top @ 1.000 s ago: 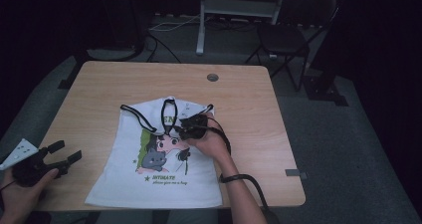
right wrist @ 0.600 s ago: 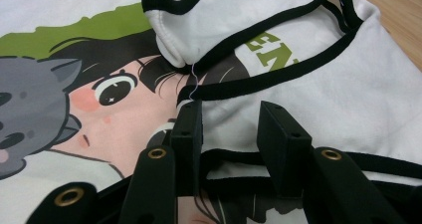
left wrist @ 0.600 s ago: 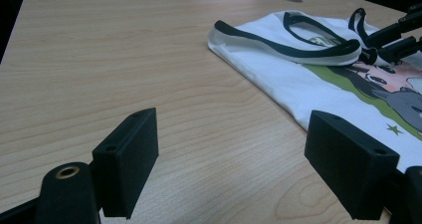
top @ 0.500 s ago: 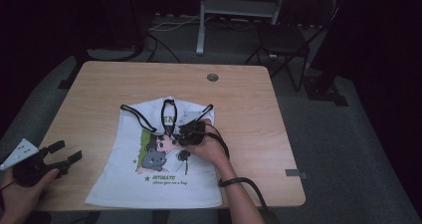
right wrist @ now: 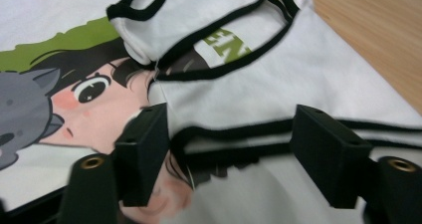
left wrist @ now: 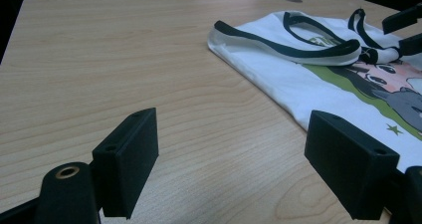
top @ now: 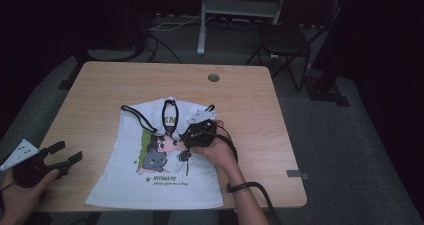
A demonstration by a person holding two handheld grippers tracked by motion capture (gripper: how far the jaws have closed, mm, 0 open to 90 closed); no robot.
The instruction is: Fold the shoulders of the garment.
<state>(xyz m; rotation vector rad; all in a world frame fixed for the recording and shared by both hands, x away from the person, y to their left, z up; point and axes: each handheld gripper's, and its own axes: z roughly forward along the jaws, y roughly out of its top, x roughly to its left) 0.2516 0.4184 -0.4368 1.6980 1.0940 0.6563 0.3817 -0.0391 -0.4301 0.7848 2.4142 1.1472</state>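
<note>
We see a white sleeveless top [top: 160,160] with black trim lying flat on the wooden tabletop [top: 100,95], a little left of the middle and near the person's edge. Its front has a cartoon print of a girl's face and a grey cat, with green lettering under it. The shoulder straps point toward the far side of the tabletop, and the black-edged neckline [right wrist: 229,40] lies folded over the print.

The right claw [top: 189,134] is low over the upper part of the top, just right of the neckline, held by the person's right hand [top: 217,150]. In the right gripper view its jaws stand wide apart and have just been opening. A black-trimmed strap [right wrist: 234,132] of the top runs across the gap between them, but the pads do not press on it, so the claw holds nothing. We cannot tell if the jaws touch the fabric below.

The left claw [top: 62,152] is at the near left corner of the tabletop, well apart from the top, in the person's left hand [top: 22,187]. Its jaws are wide open, and between them we see bare wood. In the left gripper view the left edge of the top [left wrist: 308,55] is farther off to the right.

A small round grommet [top: 214,78] sits in the tabletop near its far edge.
</note>
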